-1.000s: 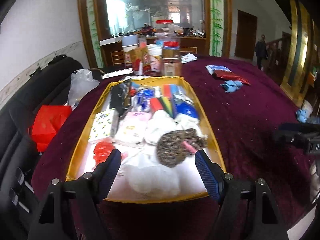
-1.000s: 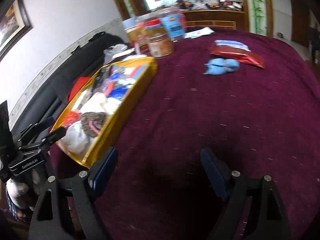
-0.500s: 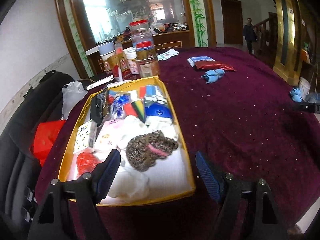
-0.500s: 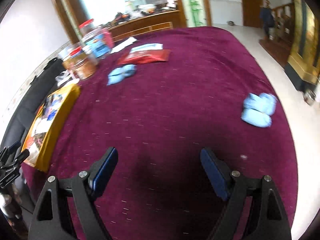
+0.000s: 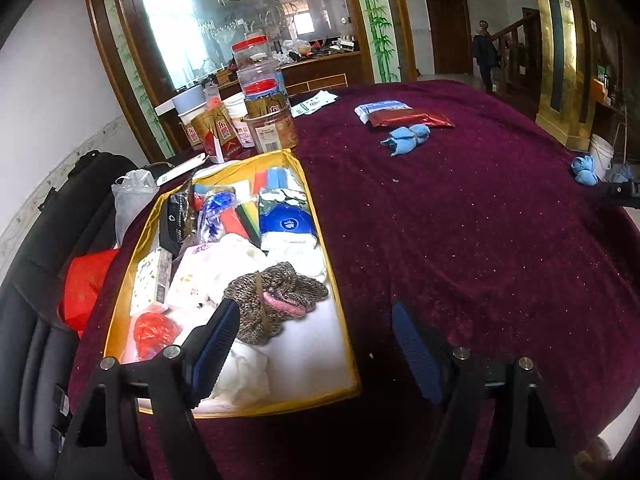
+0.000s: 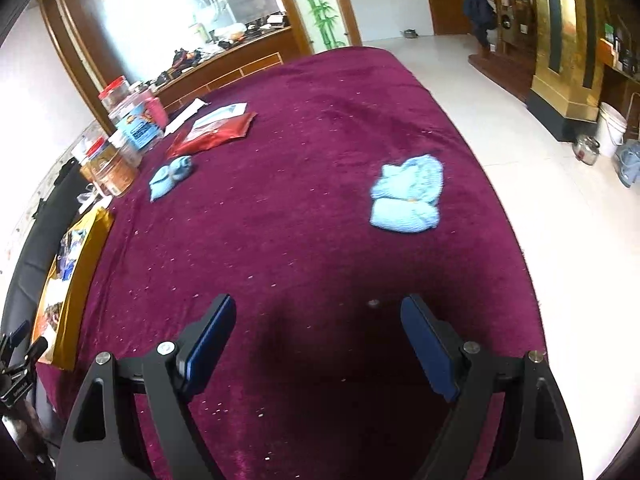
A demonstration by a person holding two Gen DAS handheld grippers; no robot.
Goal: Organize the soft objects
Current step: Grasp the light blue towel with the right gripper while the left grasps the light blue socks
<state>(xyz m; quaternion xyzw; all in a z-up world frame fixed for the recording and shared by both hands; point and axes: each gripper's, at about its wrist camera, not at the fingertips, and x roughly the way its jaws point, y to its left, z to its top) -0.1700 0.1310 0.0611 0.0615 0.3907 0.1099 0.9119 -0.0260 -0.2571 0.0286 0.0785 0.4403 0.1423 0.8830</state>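
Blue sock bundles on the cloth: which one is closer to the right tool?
The light-blue bundle lying alone near the table's right edge, just ahead of the right tool; the other bundle sits far off beside the red packet.

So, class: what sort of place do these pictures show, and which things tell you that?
Probably a home's dining or living room: a table under a maroon velvet cloth, a wood-framed mirror above a cluttered sideboard, and a wooden staircase beyond the tiled floor.
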